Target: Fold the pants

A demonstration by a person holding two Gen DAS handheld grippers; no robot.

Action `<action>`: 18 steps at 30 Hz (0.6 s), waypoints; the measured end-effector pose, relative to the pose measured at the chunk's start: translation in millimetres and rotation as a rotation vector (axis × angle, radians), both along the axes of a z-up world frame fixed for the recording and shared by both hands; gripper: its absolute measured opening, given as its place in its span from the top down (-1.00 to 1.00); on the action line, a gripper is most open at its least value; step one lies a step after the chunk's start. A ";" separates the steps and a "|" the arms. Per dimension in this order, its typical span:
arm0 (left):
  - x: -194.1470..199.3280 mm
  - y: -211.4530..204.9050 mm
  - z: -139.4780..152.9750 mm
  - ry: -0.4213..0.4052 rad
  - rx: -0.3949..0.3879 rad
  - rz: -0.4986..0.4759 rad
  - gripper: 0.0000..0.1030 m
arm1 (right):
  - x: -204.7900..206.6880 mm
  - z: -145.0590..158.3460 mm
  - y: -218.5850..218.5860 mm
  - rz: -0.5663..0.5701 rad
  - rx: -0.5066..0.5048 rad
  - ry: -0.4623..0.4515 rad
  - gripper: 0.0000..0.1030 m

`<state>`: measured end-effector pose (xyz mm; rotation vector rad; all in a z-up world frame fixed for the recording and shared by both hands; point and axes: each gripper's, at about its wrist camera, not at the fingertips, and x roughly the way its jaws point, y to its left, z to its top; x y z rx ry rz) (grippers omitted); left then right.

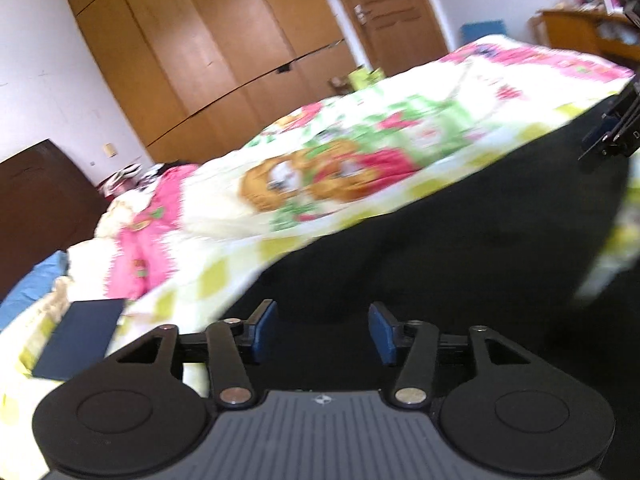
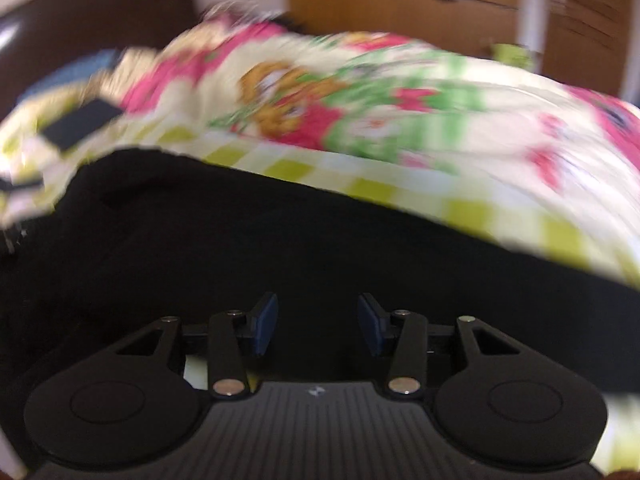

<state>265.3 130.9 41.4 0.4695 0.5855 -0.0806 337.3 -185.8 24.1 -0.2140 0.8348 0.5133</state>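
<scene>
Black pants point(image 1: 460, 240) lie spread across a bed with a cartoon-print quilt point(image 1: 340, 152). My left gripper point(image 1: 322, 320) hovers over the near part of the pants, its blue pads point(image 1: 264, 332) standing apart with only dark cloth showing behind the gap. The right gripper point(image 1: 600, 142) shows at the right edge of the left wrist view, over the far end of the pants. In the right wrist view the right gripper point(image 2: 318, 316) is open above the pants point(image 2: 240, 240), nothing pinched between its pads point(image 2: 370, 324). Both views are blurred.
A dark blue flat rectangle point(image 1: 80, 336) point(image 2: 80, 122) lies on the quilt left of the pants. A dark brown headboard point(image 1: 36, 200) stands at the left. Wooden wardrobes point(image 1: 200, 40) and a door point(image 1: 392, 16) line the far wall.
</scene>
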 end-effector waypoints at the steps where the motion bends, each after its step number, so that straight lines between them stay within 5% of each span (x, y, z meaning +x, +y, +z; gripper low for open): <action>1: 14.3 10.7 -1.7 0.009 0.008 0.017 -0.34 | 19.9 -4.7 12.2 0.028 -0.028 0.001 0.04; 8: 93.2 49.1 -19.0 0.137 0.045 -0.013 -0.48 | 95.2 -31.0 55.7 0.178 -0.211 0.041 -0.31; 14: 122.0 61.0 -45.1 0.276 0.044 -0.067 -0.48 | 130.4 -51.4 54.9 0.232 -0.228 0.132 -0.64; 16: 123.4 60.3 -50.5 0.298 0.068 -0.076 -0.48 | 129.2 -52.7 55.2 0.244 -0.231 0.138 -0.61; 18: 123.2 60.0 -49.9 0.306 0.069 -0.079 -0.45 | 123.0 -50.0 55.2 0.265 -0.220 0.140 -0.37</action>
